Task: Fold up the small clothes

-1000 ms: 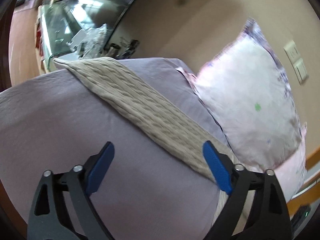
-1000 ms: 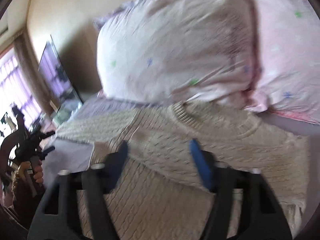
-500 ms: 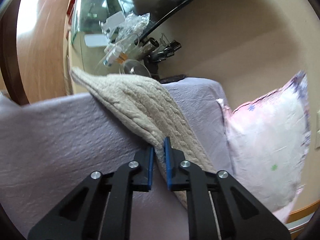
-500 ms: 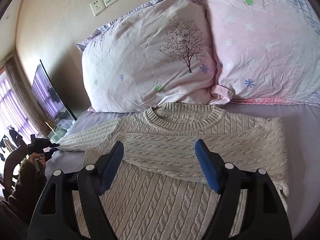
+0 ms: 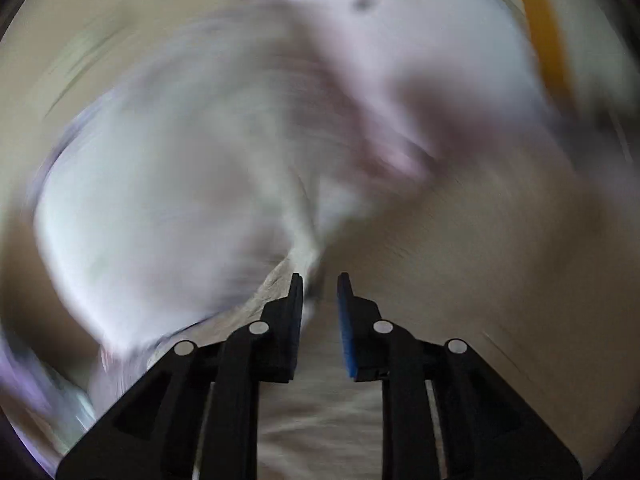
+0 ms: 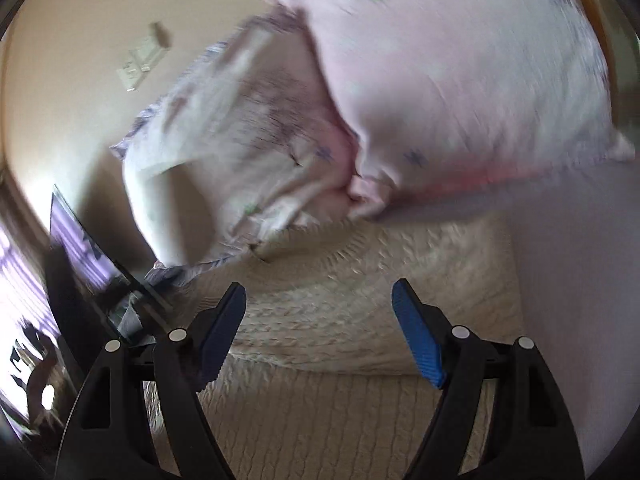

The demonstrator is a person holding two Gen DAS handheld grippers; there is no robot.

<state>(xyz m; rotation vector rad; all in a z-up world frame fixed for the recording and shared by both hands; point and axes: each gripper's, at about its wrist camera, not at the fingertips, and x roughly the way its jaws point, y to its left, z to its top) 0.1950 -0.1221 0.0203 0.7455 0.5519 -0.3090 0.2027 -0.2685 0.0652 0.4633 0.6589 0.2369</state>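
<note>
On bed, sweater (image 6: 360, 304) collar toward pillows (image 6: 440, 80).

Home bedroom, bed (image 6: 580, 240), pillows (image 6: 460, 80), wall sockets (image 6: 138, 65)

**Heavy motion blur, soft daylight**

The left wrist view is smeared throughout; only the black two-finger gripper (image 5: 319, 292) is rendered sharp. Bright window glare (image 6: 24, 280) is seen at nine o'clock in the right view. Edges are bent and vignetted.
</note>
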